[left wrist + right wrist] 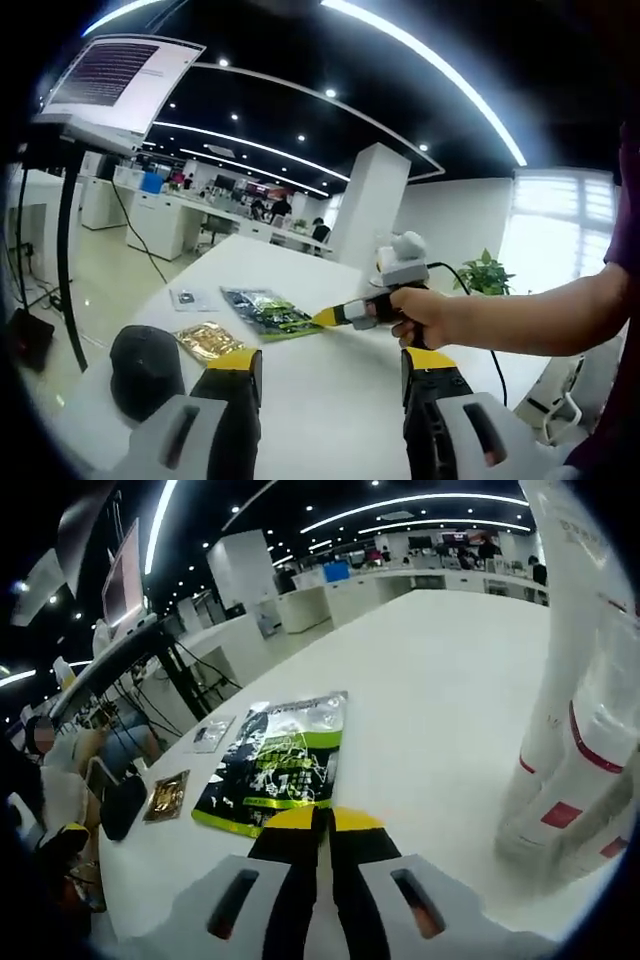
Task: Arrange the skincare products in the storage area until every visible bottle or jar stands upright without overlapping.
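Tall white skincare bottles [575,740] with red bands and labels stand upright close together at the right edge of the right gripper view. My right gripper [322,822] is shut, its yellow tips at the near edge of a green-and-black packet [280,760] lying flat on the white table [440,670]. In the left gripper view a hand holds that right gripper [335,316] beside the same packet [265,310]. My left gripper [332,362] is open above the table [330,400], with nothing between its jaws.
A gold packet [210,340], a small silvery packet [187,297] and a black cap [145,368] lie left of the green packet. The person's forearm [540,315] reaches in from the right. A monitor on a stand [115,75] rises at the left.
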